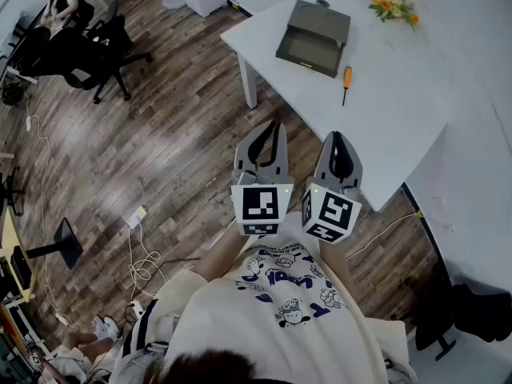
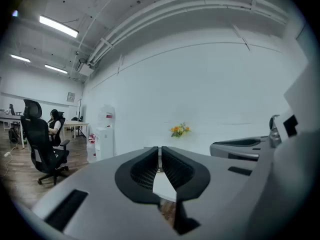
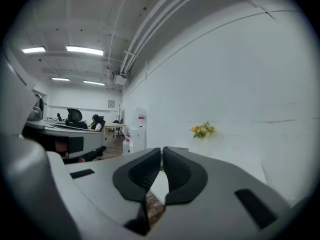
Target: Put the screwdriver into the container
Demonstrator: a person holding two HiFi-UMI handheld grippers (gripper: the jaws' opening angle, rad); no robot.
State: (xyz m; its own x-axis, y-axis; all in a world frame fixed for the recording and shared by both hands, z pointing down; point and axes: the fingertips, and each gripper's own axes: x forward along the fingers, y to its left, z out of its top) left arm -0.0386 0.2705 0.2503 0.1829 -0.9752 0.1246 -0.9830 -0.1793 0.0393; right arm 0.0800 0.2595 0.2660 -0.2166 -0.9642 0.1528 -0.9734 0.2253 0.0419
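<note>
Printed white shirt [image 1: 280,294] fills six o'clock, and just above it come both claws: left gripper [image 1: 268,126] pinched together on nothing, right gripper [image 1: 338,137] closed and empty too. Up at one o'clock, on the white table [image 1: 400,126], the flat grey open box [image 1: 312,38] shows only its bare bottom. Orange-handled screwdriver [image 1: 346,82] lies on the tabletop at the box's five o'clock, near but apart. Orange flowers [image 1: 392,6] sit at its two o'clock. In both gripper views the closed jaws block box and screwdriver.

Smooth white table [image 1: 400,126], dark wood-plank floor [image 1: 160,134], matt grey container [image 1: 322,16]
</note>
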